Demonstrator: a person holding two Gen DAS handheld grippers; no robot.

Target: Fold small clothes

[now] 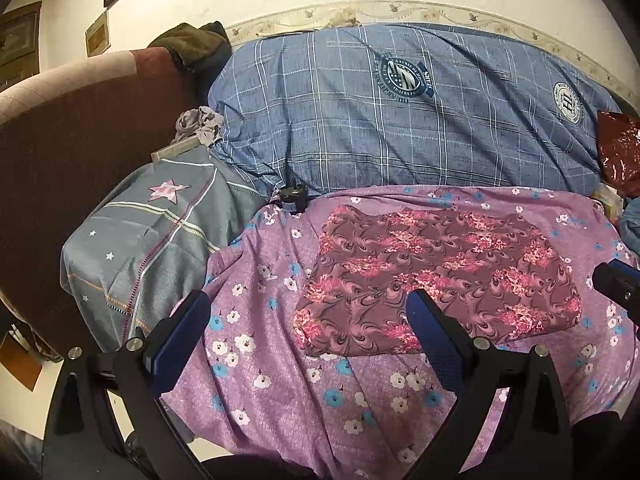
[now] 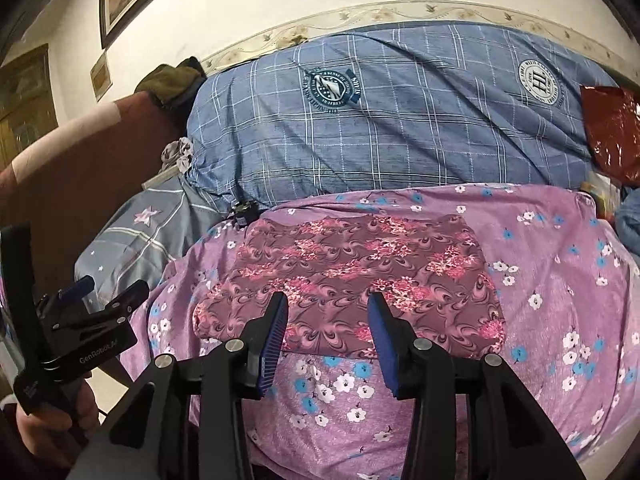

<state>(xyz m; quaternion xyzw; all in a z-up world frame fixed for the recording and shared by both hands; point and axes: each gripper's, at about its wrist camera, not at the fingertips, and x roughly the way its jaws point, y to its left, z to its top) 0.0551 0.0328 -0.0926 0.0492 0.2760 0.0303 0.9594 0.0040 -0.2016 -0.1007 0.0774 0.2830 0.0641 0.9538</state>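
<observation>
A maroon garment with pink flower print (image 1: 440,276) (image 2: 352,272) lies folded flat in a rough rectangle on the purple flowered sheet (image 1: 280,380) (image 2: 560,280). My left gripper (image 1: 308,308) hovers over the garment's near left corner. Its jaws are wide open and empty, with one blue pad off the cloth to the left. My right gripper (image 2: 328,312) hangs above the garment's near edge, open, with nothing between its blue pads. In the right wrist view the left gripper (image 2: 106,290) shows at the far left, held by a hand (image 2: 52,412). The right gripper's body pokes in at the left wrist view's right edge.
A big blue checked duvet (image 1: 400,120) (image 2: 400,128) is piled behind the sheet against the wall. A grey star-print pillow (image 1: 152,240) lies to the left, beside a dark red headboard (image 1: 80,140). A small black plug (image 1: 292,196) sits at the garment's far left. A red foil bag (image 1: 620,152) is at the right.
</observation>
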